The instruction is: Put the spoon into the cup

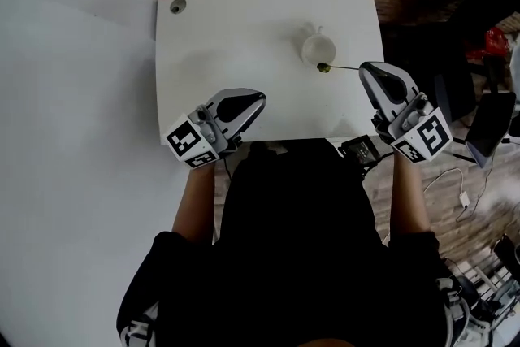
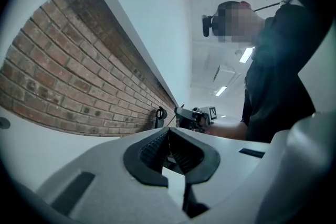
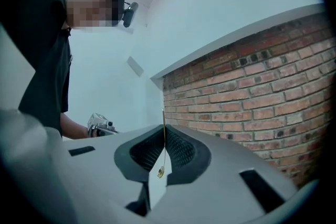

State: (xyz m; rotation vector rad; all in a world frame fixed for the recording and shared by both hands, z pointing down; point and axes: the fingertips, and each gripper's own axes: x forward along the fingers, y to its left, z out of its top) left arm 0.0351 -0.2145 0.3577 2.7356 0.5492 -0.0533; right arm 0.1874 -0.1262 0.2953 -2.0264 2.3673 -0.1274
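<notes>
A white table [image 1: 244, 20] stands with brickwork beyond its far edge, and a white cup [image 1: 315, 49] sits on it. The right gripper [image 1: 363, 69] is clamped on the handle end of a thin spoon [image 1: 341, 67]. The spoon's long axis runs straight out from the fingertips toward the cup. Its bowl end hangs just at the cup's rim, on the side facing those fingers. The cup therefore lies dead ahead of the right fingertips, a spoon's length off.

The left gripper [image 1: 257, 100] has its jaws closed on nothing, with the cup well apart, ahead and to its right. The right hand is the nearer. The spoon probably needs tipping bowl-down over the cup's mouth.
</notes>
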